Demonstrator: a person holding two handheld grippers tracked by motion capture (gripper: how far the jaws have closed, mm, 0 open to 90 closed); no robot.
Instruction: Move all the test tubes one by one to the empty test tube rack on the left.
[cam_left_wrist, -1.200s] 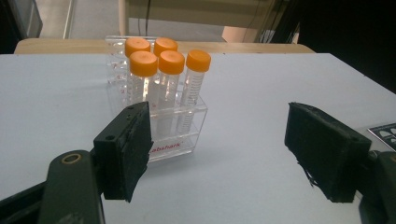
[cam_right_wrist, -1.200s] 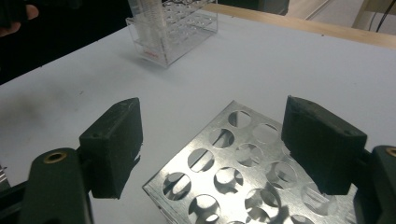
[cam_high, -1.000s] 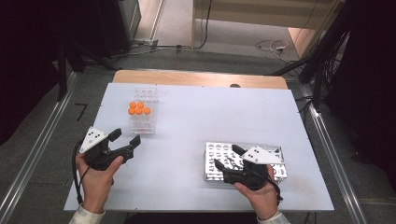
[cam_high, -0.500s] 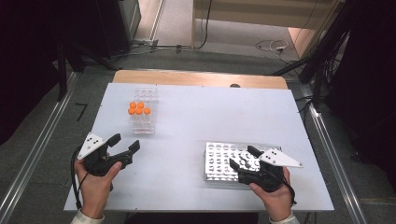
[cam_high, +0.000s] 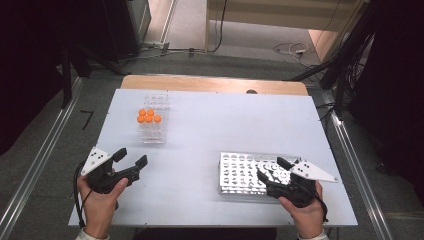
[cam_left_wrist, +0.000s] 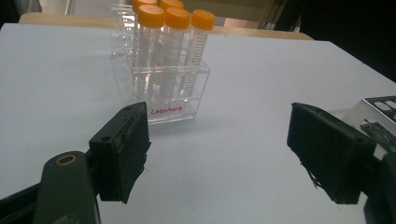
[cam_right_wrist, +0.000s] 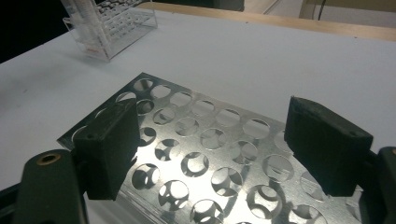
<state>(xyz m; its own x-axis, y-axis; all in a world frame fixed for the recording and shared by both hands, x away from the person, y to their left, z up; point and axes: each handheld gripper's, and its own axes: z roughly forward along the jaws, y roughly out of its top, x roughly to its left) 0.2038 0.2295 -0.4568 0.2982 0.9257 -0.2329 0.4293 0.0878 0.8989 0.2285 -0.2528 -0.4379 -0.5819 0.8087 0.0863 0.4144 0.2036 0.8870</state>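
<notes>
— Pale blue tabletop (cam_high: 215, 130), dark floor and cables beyond. Clear rack (cam_high: 153, 126) standing far left, holding five orange-capped tubes (cam_high: 149, 116) upright. Metal rack (cam_high: 250, 172) lying near right, holes apparently all vacant, though glare off the metal hinders certainty.

— And the tongs?

— Left gripper (cam_high: 134, 159) spread wide, gripping nothing, hovering at the near left edge, aimed toward the clear rack (cam_left_wrist: 161, 88) yet well apart from it. Right gripper (cam_high: 272, 169) likewise spread, holding nothing, poised just over the metal rack (cam_right_wrist: 205, 149).

— Likely step?

— Probably reaching for one tube (cam_left_wrist: 201, 44) with the left, for transfer across to the perforated plate. Nothing moved yet, judging by vacant holes.

— Risks from here?

— Several. Tubes packed tight together: wide jaws coming down could clip two caps at once, or nudge a neighbour and tilt it. Light plastic rack unsecured: pulling upward at an angle might drag or tip the whole thing, spilling all five. Smooth tube walls: pinching too low or too softly invites slipping mid-carry. At the far end, missing a hole would knock the tube against the metal, perhaps popping it loose.

— Anything about the right side?

— Hovering low above the plate; a careless drop could shove it off toward the near edge.
</notes>
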